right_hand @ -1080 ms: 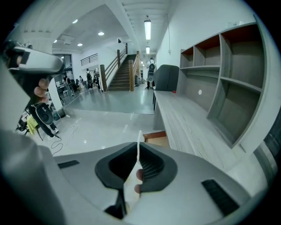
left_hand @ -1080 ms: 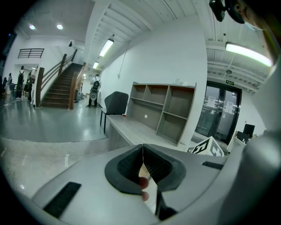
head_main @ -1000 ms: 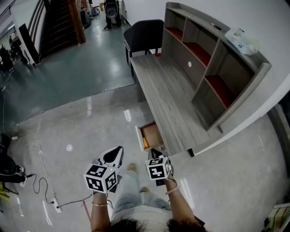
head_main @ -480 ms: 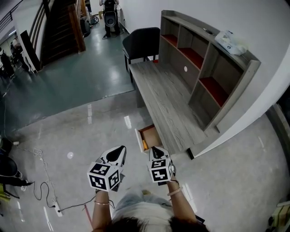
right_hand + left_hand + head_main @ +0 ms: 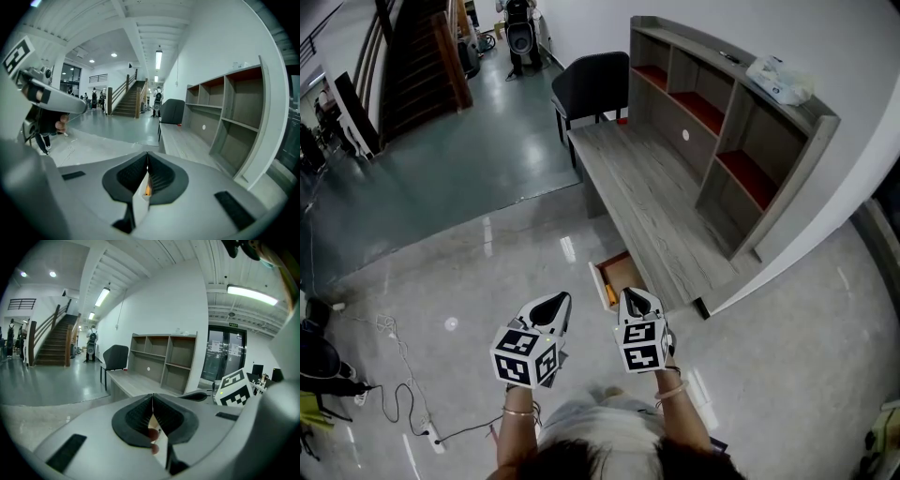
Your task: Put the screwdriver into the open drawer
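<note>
Grey left tool and right tool carry black-and-white square markings.

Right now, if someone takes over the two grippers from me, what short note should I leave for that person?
Left gripper: jaws shut, holding nothing.
Right gripper: jaws shut, holding nothing.
Drawer: open, pulled out from under the desk.
Screwdriver: an orange thing lies inside the drawer near its front panel, apparently the tool.
Done: the screwdriver seems to be in the drawer.
Left: likely nothing; confirm with a closer look.
</note>
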Tool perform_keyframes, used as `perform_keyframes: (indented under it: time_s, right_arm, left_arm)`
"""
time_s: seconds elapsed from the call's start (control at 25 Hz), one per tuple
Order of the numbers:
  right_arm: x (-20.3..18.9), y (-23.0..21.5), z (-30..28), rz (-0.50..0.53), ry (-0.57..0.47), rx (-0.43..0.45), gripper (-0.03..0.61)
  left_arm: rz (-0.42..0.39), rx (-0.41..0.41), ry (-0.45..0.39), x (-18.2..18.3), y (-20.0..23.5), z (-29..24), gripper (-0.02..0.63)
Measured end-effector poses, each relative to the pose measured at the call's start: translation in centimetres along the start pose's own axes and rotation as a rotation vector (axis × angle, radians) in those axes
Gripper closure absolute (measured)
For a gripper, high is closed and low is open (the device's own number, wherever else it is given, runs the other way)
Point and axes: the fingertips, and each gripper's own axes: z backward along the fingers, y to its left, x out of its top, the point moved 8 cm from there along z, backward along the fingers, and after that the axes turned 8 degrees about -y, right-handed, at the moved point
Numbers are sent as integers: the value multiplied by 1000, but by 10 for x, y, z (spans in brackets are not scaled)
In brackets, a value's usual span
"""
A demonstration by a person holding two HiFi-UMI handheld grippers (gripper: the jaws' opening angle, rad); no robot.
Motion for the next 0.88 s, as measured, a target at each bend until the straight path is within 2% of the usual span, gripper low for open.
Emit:
perform_keyframes:
  time_s: [0.4,0.88]
  right_arm:
    - [31,30,12,-33,-48,0,551]
    - [59,51,44,-15,-92,0,551]
  left_arm:
    - [7,-39,8,13,26,23,595]
    - [-9,-74,3,12,17,52,595]
